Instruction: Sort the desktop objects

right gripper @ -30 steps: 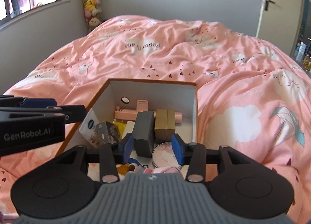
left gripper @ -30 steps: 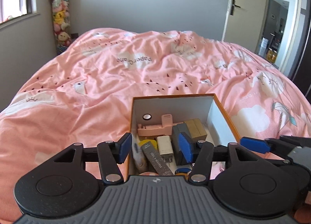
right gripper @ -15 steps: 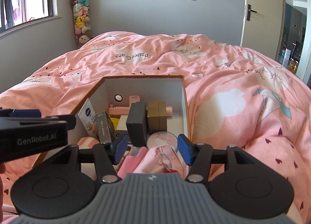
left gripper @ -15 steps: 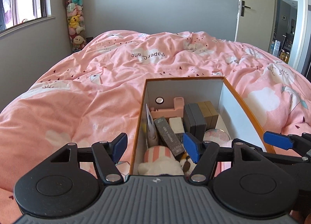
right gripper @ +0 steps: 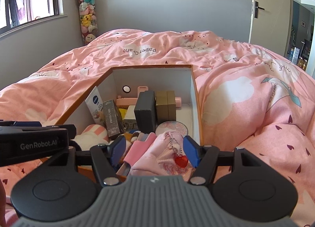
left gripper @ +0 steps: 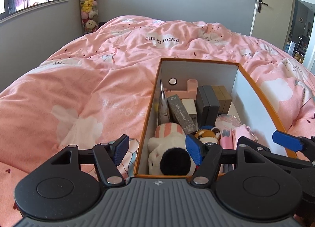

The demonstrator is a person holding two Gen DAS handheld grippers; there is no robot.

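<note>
An orange box (left gripper: 256, 97) of soft, light plush and stiff cartons is shown on the bed (left gripper: 78, 89), its near left wall straddled by the spread left gripper (left gripper: 157, 149), the right gripper (right gripper: 152, 151) jaws opening over a limp pink pouch (right gripper: 157, 154), best pinched mid-fold.

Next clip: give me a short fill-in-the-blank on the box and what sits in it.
1. The box sits on a pink ____.
2. The chain on the pink pouch carries a red ____.
3. The dark grey case stands right beside a ____-coloured one.
4. The left wall of the box lies between the fingers of the ____ gripper.

Missing words: quilt; heart; gold; left
</note>
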